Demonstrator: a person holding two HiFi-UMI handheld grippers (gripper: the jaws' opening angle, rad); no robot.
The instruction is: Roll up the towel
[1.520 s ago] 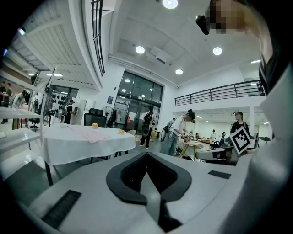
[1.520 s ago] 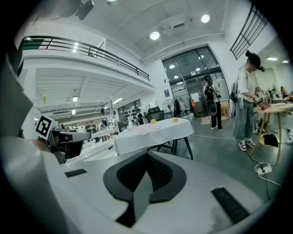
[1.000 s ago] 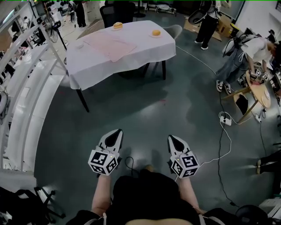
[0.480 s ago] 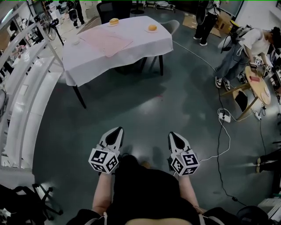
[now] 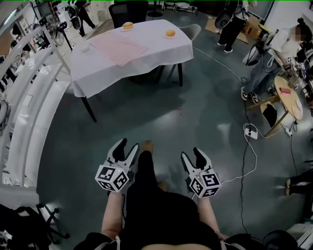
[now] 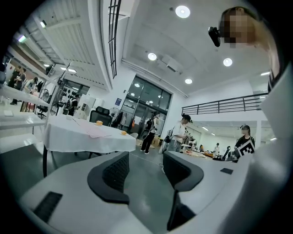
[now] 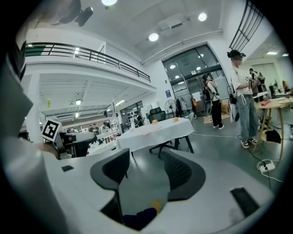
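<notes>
A pink towel lies flat on a table under a white cloth, far ahead across the floor. In the left gripper view the towel is a thin pink strip on that table. My left gripper and right gripper hang low near my body, well short of the table. Both sets of jaws are opening, and only bare floor shows between them. The left gripper and right gripper both point toward the table.
Two buns sit on the table's far side, with a dark chair behind it. People stand at the right near a round wooden table. A power strip and cable lie on the floor. White benches line the left.
Both grippers' jaws went from shut to spread apart. My leg has stepped forward between them, and the view has shifted slightly toward the table.
</notes>
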